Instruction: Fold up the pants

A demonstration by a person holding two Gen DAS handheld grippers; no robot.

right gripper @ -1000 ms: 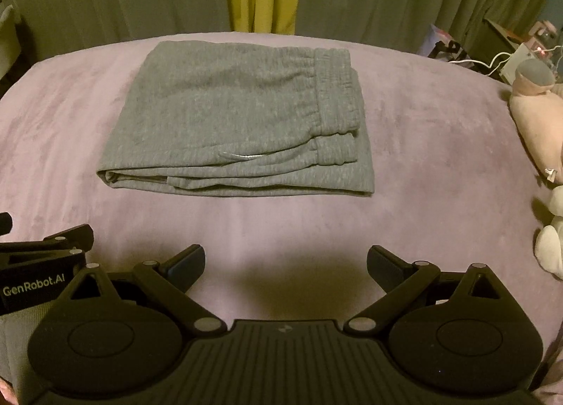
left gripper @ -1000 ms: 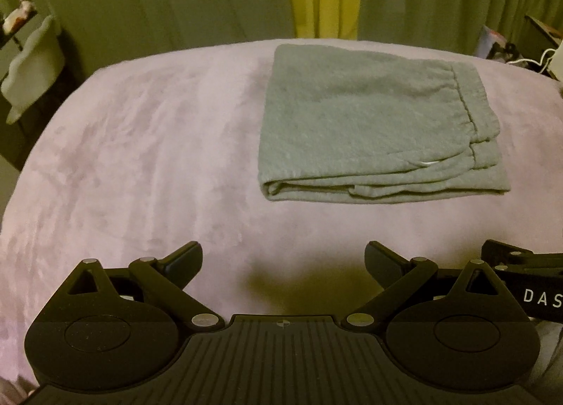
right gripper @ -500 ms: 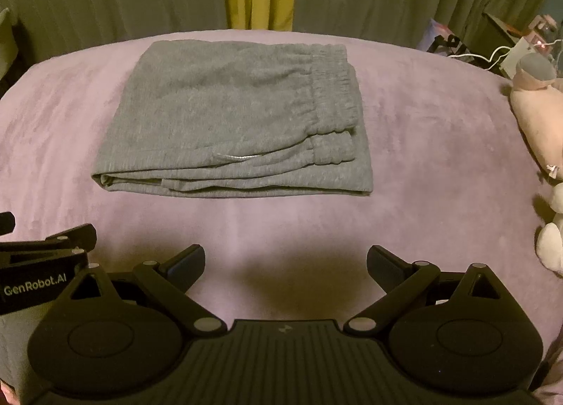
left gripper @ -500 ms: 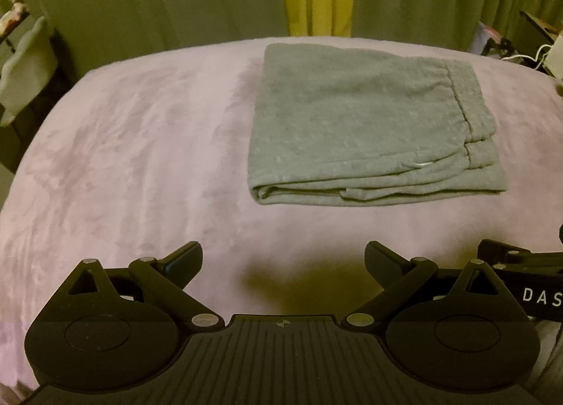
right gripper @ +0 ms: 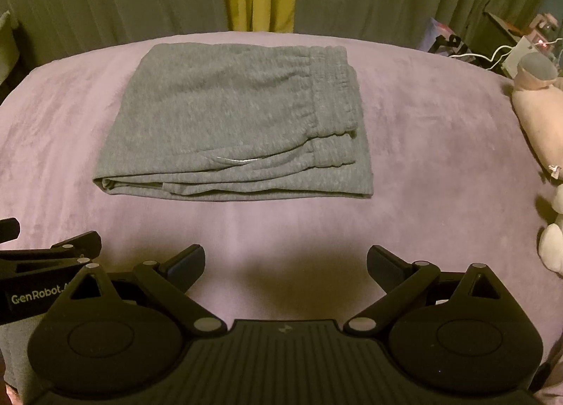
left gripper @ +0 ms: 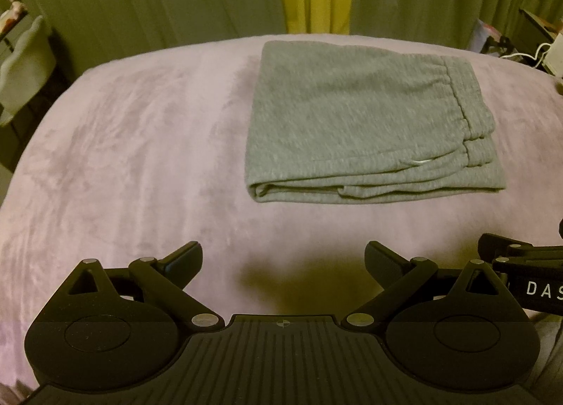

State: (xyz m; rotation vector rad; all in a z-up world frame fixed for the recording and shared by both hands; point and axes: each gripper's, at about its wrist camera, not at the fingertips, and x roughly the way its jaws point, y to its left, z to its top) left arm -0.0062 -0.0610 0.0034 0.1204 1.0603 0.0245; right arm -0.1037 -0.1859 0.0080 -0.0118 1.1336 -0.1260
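Grey pants (left gripper: 366,120) lie folded into a flat rectangle on the pink bedspread (left gripper: 133,165), waistband to the right, folded edges facing me. My left gripper (left gripper: 283,257) is open and empty, held back from the near edge of the pants. The right gripper (right gripper: 285,259) is open and empty too, equally short of the pants (right gripper: 239,123) on the bedspread (right gripper: 440,158). Each gripper shows at the edge of the other's view: the right one (left gripper: 520,271) beside my left, the left one (right gripper: 45,264) beside my right.
Green curtains (left gripper: 140,0) with a yellow strip hang behind the bed. A pale plush toy (right gripper: 538,116) lies at the right edge of the bed, with a white one (right gripper: 552,246) below it. Cables and boxes (right gripper: 513,49) sit at the far right. A pale chair (left gripper: 21,67) stands at left.
Both views have shifted slightly, with the pants sitting a little further left and higher in the left wrist view. The pants have not been touched and both grippers stay open.
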